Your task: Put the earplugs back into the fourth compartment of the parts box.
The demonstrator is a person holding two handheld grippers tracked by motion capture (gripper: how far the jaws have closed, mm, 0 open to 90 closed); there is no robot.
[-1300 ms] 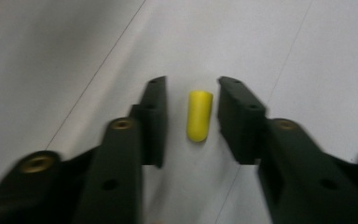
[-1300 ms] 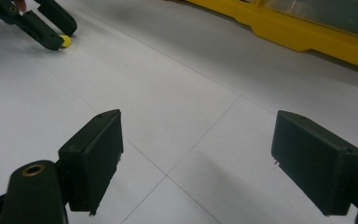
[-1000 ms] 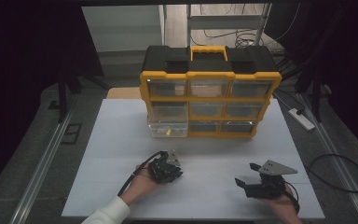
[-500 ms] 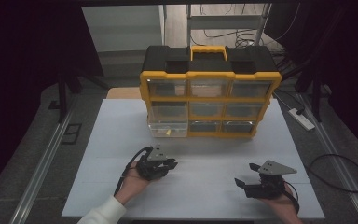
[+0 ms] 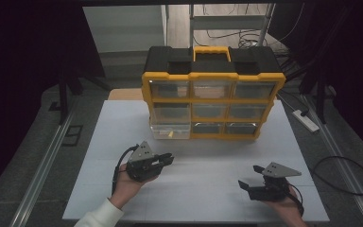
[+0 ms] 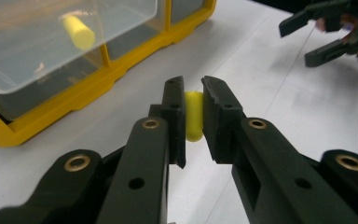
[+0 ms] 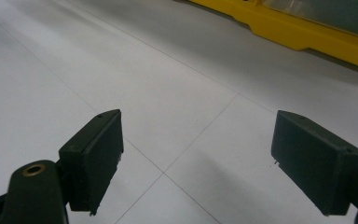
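The clear drawer (image 6: 51,42) of the yellow organizer (image 5: 212,101), beyond the left gripper (image 6: 193,100) jaws, holds one yellow peg (image 6: 78,31). Those jaws pinch another yellow cylinder (image 6: 194,116). The right gripper (image 7: 214,154) jaws gape wide, empty, over the counter (image 7: 168,93). No writing is legible.

The high view looks down on the white table (image 5: 198,156); both gripper views skim it closely, sharing the yellow organizer (image 5: 212,104).

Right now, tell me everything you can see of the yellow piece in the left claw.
The yellow piece is a small, smooth cylinder with rounded ends, matte like foam or soft plastic. It stands roughly upright between the left claw, whose two black jaws press its sides. Its ends show above and below them. It is held above the white table, near the yellow organizer.
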